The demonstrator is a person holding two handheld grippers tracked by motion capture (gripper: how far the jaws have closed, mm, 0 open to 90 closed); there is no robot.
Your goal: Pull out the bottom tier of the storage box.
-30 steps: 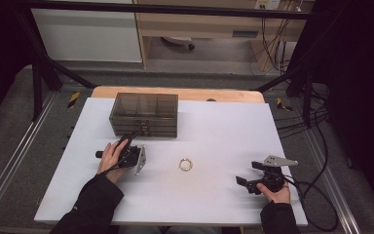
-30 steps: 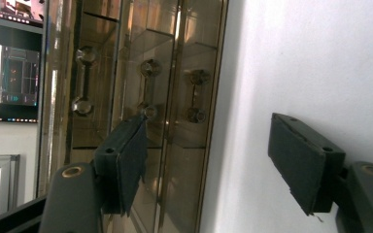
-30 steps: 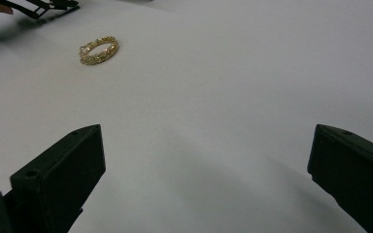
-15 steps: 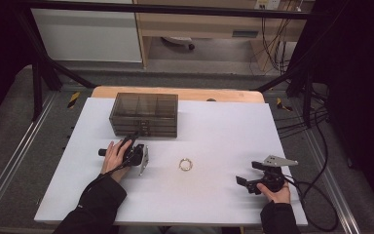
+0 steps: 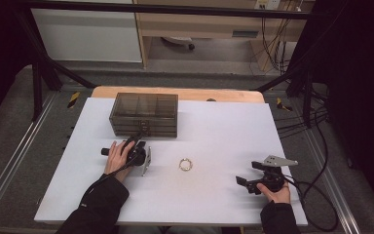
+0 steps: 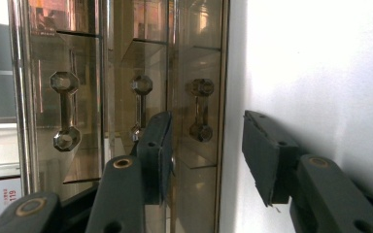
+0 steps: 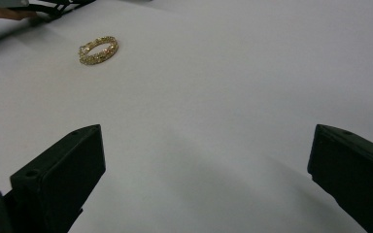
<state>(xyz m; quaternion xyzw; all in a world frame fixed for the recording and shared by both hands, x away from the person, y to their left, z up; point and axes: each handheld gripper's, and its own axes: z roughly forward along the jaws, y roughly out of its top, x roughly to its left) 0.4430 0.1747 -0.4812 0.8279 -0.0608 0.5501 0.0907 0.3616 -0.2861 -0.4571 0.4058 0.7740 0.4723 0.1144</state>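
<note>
High view puts the smoky clear drawer box (image 5: 144,114) at about eleven o'clock from the table (image 5: 224,122) centre, its long axis running nine to three and its drawer fronts facing six, toward the person. Just in front of it the left gripper (image 5: 139,139) points toward twelve at those fronts, the hand rolled so the grey plate stands on edge. Left gripper view has the box turned on its side, three drawers stacked across the frame, each with a faceted clear handle (image 6: 200,109); the jaws have just been closing and now stand at a middling gap around the handle of the drawer nearest the table, one pad close by it, the other off over the white top, neither pressing. At the lower edge of that view a scrap of a white label reads "119" in red. A gold bracelet (image 5: 186,165) lies flat near the centre, at three o'clock from the left hand. The right gripper (image 5: 241,183) rests at about five o'clock, pointing toward nine, its jaws spread wide over bare table with the bracelet well ahead.
</note>
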